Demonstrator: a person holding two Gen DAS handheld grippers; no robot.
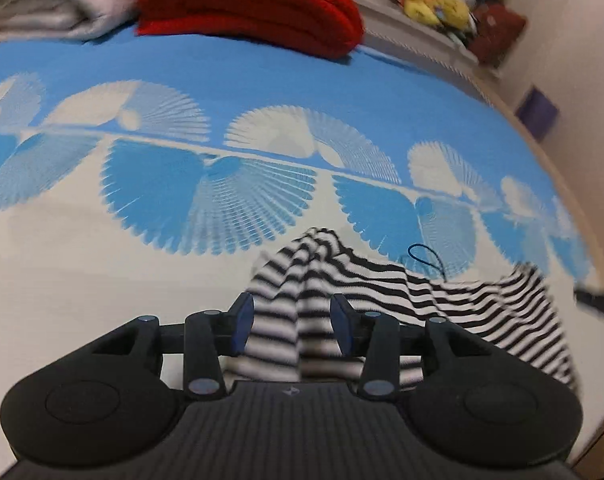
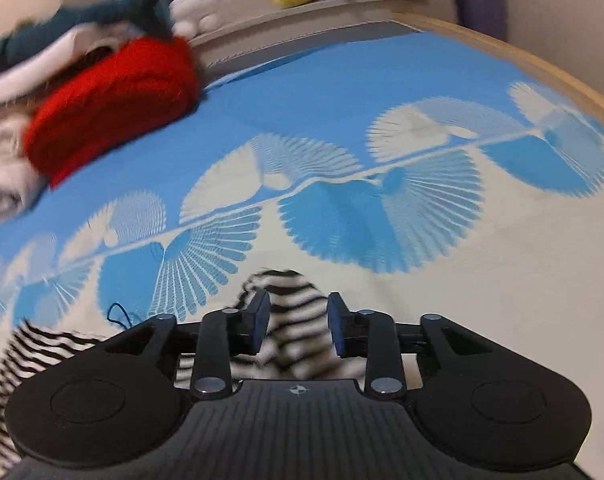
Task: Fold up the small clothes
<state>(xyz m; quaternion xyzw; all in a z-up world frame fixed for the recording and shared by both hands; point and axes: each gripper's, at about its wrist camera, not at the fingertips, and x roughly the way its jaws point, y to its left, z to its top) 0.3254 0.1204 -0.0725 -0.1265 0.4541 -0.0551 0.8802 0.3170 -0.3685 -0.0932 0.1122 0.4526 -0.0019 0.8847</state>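
A black-and-white striped garment hangs stretched between my two grippers above a blue and cream patterned bedspread. My left gripper has its blue-padded fingers around one bunched end of the cloth. My right gripper has its fingers around the other bunched end. The cloth trails off left in the right wrist view. A thin dark loop sticks up from the garment's edge.
A folded red knit and a cream garment lie at the far side of the bed. Yellow plush toys sit on a shelf behind. A wooden bed edge and wall run along the right.
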